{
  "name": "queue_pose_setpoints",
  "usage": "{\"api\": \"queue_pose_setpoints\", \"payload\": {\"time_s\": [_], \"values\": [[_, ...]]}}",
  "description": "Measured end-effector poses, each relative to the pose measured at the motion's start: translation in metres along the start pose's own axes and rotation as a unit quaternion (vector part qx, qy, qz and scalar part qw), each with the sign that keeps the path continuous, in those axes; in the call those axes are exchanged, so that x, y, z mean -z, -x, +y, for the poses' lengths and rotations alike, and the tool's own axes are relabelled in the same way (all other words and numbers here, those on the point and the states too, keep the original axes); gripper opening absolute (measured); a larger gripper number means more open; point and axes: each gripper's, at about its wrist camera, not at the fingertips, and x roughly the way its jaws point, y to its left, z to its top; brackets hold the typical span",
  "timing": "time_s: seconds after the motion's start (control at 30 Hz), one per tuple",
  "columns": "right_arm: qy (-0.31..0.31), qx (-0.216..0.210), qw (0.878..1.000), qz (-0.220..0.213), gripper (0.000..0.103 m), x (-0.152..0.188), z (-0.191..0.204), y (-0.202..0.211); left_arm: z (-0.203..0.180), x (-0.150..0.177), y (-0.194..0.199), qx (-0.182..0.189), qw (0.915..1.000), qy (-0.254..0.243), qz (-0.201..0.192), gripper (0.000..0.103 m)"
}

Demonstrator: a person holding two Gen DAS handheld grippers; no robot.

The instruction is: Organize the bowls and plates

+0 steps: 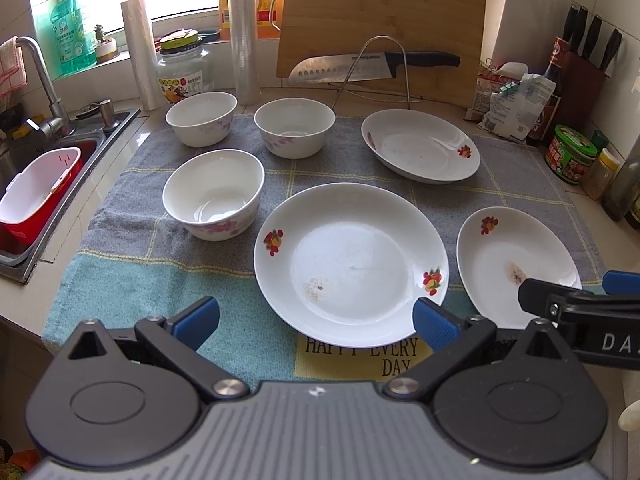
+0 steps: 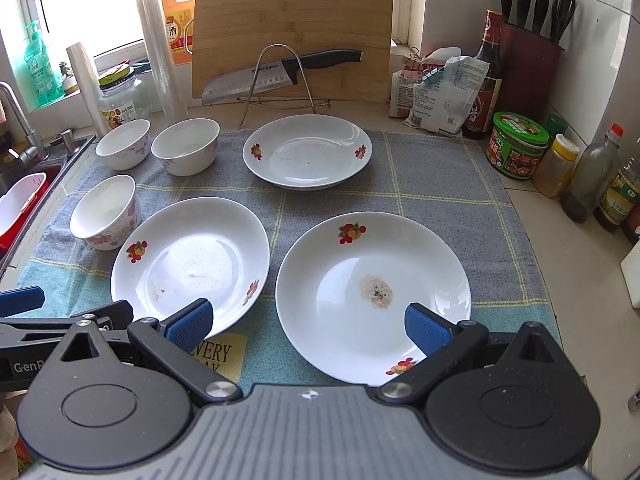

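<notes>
Both tongs hang wide and empty at the near edge of the bench: left tongs (image 1: 316,320) face the middle plate (image 1: 351,264), right tongs (image 2: 308,322) sit over the near rim of the right plate (image 2: 373,298). A third plate (image 2: 307,151) lies further back and three bowls (image 1: 213,193) cluster left, so each hand looks nearest its own plate.

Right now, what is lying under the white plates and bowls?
A grey and teal checked cloth lies under all of them. Its yellow label reads "HAPPY EVERY DAY", partly covered by the middle white plate. The counter beneath stays hidden.
</notes>
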Motion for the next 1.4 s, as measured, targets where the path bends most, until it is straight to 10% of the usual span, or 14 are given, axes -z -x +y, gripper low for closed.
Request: {"api": "queue_pose_setpoints", "payload": {"time_s": [1.4], "values": [[0.003,0.002,1.0,-0.005,0.103,-0.0048,0.0015,0.0058,0.0034,-0.0009,0.0019,0.0,1.0,0.004,-0.001,0.102]]}}
